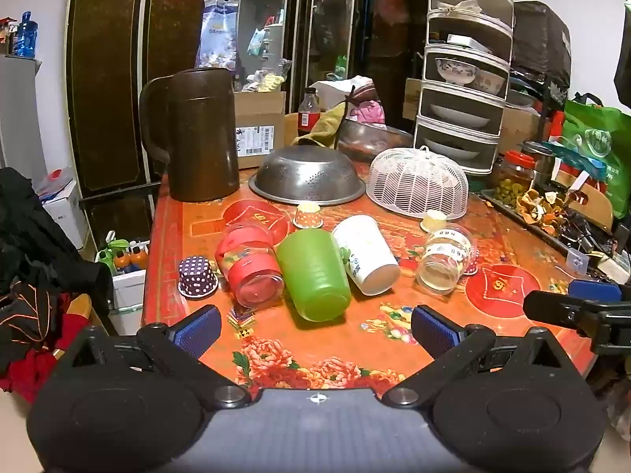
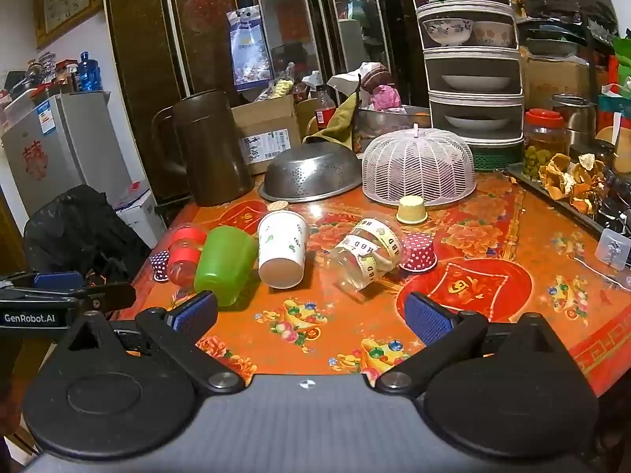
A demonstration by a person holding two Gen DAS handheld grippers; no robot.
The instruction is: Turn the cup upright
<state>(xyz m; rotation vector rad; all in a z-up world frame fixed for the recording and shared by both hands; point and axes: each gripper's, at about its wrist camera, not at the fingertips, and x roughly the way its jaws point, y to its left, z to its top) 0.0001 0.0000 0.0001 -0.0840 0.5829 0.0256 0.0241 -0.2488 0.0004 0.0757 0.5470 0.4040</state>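
The table [image 1: 453, 339], covered in an orange-red floral oilcloth, carries a tall dark brown plastic jug [image 1: 201, 134] at its far left corner, then an upturned steel colander [image 1: 307, 175] and a white lattice food cover [image 1: 418, 183] along the far edge. Across the middle lie four cups on their sides in a row, bases toward the near edge: a clear glass cup with red bands [image 1: 248, 264], a green plastic cup [image 1: 313, 274], a white paper cup with a leaf print [image 1: 366, 254] and a clear plastic cup wrapped in yellow tape [image 1: 445, 260]. Smallest are the little paper cupcake cases, one purple with white dots [image 1: 197, 276] near the left edge. The left hand-held gripper [image 1: 315, 327] hovers over the near edge facing the green cup, fingers spread wide and holding nothing; the right hand-held gripper [image 2: 311, 315] likewise stands apart and empty, facing the taped cup. The green cup appears to touch both neighbours, though the fisheye makes that hard to confirm. That crowding is the main risk: a finger pushed in beside one cup could roll the next toward the table's edge. The paper cup may crush under a firm squeeze, and smooth glass could slip mid-turn.
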